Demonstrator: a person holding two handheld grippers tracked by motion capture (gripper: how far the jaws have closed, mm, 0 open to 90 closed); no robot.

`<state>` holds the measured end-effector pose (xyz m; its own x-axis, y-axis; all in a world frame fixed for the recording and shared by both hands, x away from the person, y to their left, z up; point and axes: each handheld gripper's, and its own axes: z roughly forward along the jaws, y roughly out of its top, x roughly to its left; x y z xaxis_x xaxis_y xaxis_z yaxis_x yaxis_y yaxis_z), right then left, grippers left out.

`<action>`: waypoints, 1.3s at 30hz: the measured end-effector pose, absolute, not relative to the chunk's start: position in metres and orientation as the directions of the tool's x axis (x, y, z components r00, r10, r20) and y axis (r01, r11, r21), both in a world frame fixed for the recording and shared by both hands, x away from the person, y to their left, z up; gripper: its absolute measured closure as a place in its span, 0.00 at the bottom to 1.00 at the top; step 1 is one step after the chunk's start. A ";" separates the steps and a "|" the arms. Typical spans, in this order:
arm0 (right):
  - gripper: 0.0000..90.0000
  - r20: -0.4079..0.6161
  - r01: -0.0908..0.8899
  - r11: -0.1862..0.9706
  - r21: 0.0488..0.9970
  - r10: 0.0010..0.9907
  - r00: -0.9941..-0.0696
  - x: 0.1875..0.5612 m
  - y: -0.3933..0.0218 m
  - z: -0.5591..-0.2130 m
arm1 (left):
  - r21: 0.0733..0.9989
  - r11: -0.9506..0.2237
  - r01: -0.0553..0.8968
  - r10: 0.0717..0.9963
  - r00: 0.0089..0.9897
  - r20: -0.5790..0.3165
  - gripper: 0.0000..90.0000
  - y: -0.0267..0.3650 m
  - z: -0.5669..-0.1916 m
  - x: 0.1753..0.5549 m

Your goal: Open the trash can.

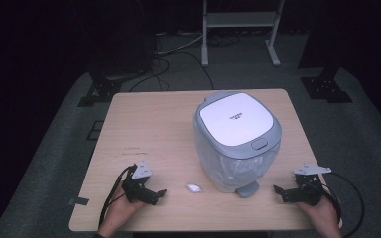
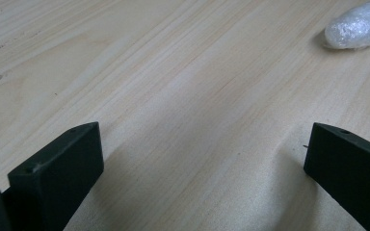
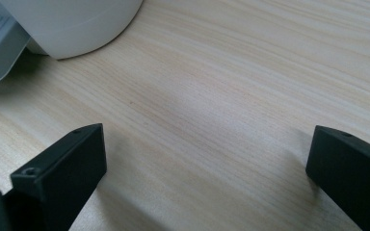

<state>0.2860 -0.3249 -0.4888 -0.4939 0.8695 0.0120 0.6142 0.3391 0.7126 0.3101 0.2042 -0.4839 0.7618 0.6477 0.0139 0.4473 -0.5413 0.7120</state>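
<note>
A white and grey pedal bin (image 1: pixel 237 139) with its lid down stands on the wooden table (image 1: pixel 154 124), a clear liner showing at its sides. Its grey pedal (image 1: pixel 247 189) faces the near edge. A small crumpled wad of clear wrap (image 1: pixel 194 188) lies on the table left of the pedal, seen too at the upper right of the left gripper view (image 2: pixel 359 25). My left gripper (image 1: pixel 158 195) rests near the front left, open and empty, pointing toward the wad. My right gripper (image 1: pixel 279 192) rests at the front right, open and empty, pointing toward the bin's base (image 3: pixel 72 29).
A white metal stand (image 1: pixel 238 25) and cables lie on the floor behind the table. Dark stand bases sit at the back left (image 1: pixel 96 91) and back right (image 1: pixel 325 84). Bare tabletop stretches left of the bin.
</note>
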 end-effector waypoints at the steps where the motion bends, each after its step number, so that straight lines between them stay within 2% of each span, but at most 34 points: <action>1: 0.00 0.011 0.614 0.341 0.712 0.869 -0.495 0.286 -0.325 -0.489 | 0.712 -0.542 0.448 0.648 0.762 0.014 0.00 0.204 -0.484 0.310; 5: 0.00 0.011 0.615 0.342 0.711 0.868 -0.496 0.285 -0.325 -0.488 | 0.711 -0.546 0.444 0.642 0.766 0.014 0.00 0.204 -0.484 0.310; 9: 0.13 0.019 0.613 0.348 0.709 0.860 -0.509 0.283 -0.326 -0.484 | 0.711 -0.546 0.444 0.642 0.767 0.014 0.00 0.204 -0.484 0.310; 16: 0.16 0.032 0.610 0.340 0.715 0.857 -0.514 0.282 -0.325 -0.480 | 0.711 -0.546 0.444 0.641 0.767 0.014 0.00 0.204 -0.484 0.310; 19: 0.21 0.037 0.614 0.344 0.710 0.853 -0.520 0.281 -0.324 -0.479 | 0.711 -0.546 0.444 0.642 0.767 0.014 0.00 0.204 -0.484 0.310; 29: 0.48 0.085 0.591 0.322 0.739 0.826 -0.557 0.276 -0.326 -0.463 | 0.711 -0.546 0.444 0.641 0.767 0.014 0.00 0.204 -0.484 0.310; 39: 0.84 0.098 0.571 0.329 0.752 0.801 -0.591 0.273 -0.327 -0.449 | 0.711 -0.546 0.443 0.641 0.767 0.014 0.00 0.204 -0.484 0.310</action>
<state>0.2729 -0.3270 -0.4487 -0.5907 0.8009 0.0978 0.5712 0.3295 0.7518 0.3099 0.2041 -0.4838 0.7671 0.6414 0.0141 0.4434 -0.5460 0.7108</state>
